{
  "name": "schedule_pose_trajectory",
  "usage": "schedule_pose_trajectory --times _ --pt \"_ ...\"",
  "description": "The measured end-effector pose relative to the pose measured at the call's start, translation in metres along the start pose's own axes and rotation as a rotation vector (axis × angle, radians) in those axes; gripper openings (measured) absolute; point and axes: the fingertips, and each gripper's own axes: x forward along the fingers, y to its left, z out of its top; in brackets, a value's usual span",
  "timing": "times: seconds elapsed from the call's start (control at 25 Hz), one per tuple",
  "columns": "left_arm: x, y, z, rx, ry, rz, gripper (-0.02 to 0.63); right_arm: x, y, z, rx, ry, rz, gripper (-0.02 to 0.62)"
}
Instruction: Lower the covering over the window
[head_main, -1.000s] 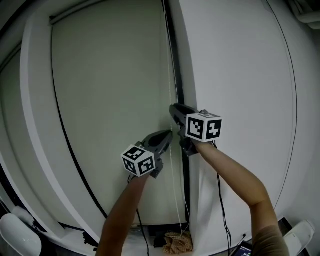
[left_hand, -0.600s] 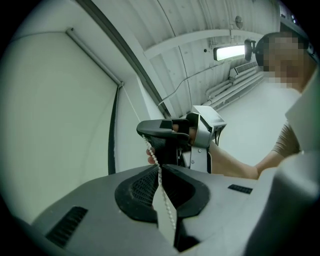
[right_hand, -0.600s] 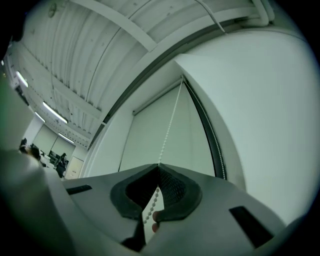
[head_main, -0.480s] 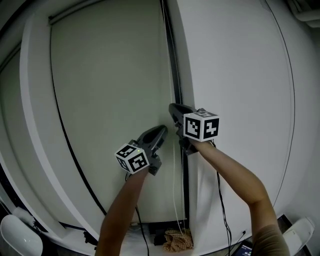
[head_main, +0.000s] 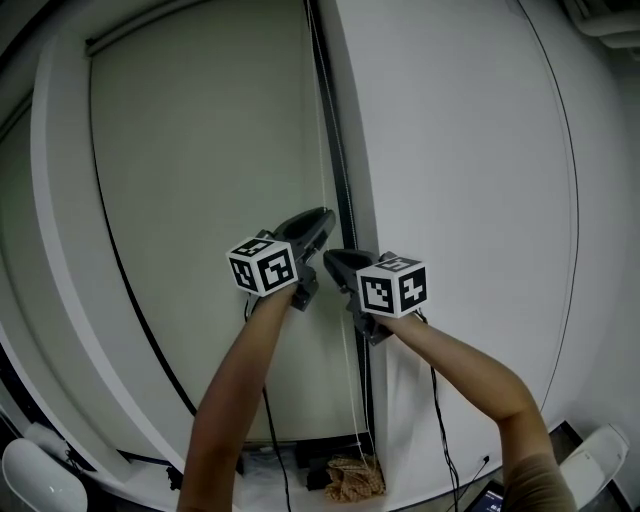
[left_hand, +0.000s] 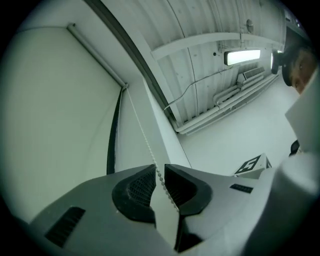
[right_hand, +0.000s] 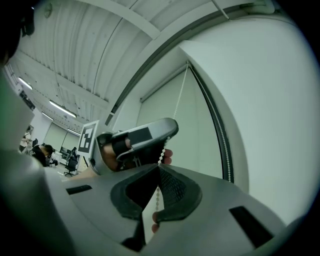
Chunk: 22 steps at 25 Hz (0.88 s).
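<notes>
Right gripper (right_hand: 159, 167) is clamped on the bead chain (right_hand: 176, 107) and has come down it since a second ago. Left gripper (left_hand: 158, 167) has just opened its jaws. The chain runs between the pads unpinched, and the left has slid up to sit above the right one on the chain. Reads as a hand-over-hand swap, mid-stroke. The blind (head_main: 210, 150), left of the chain, already covers nearly the whole window, so I'd guess few pulls remain.

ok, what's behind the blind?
Barely anything: the blind is nearly fully down. Only a dark strip shows past its right edge, by the bead chain. The glass itself is covered.
</notes>
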Motion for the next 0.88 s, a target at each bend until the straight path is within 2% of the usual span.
schedule_pose_trajectory --times 0.04,0.16,0.36,0.4,0.56,0.72,0.88 --pt "0.0 0.0 0.0 -0.022 -0.008 -0.007 0.052 -0.001 0.002 0.001 0.0 0.001 0.005 0.008" --pt "-0.003 -0.006 0.003 -0.072 -0.045 -0.026 0.023 -0.003 0.005 0.003 -0.013 0.008 0.016 0.008" --pt "-0.01 -0.007 -0.006 -0.036 -0.019 0.006 0.02 -0.024 0.008 0.0 -0.075 0.002 0.04 0.026" --pt "-0.013 -0.007 -0.008 -0.022 -0.008 0.015 0.02 -0.03 0.007 0.004 -0.069 -0.016 0.038 0.056" --pt "-0.024 -0.017 -0.029 0.013 0.035 0.019 0.018 -0.032 -0.001 0.036 -0.043 -0.091 -0.002 0.091" --pt "-0.029 -0.036 -0.051 -0.021 0.03 -0.004 0.018 -0.015 -0.016 0.052 -0.025 -0.097 -0.04 0.103" --pt "-0.037 -0.049 -0.064 -0.056 0.035 -0.035 0.018 0.004 -0.023 0.063 0.029 -0.099 -0.035 0.101"
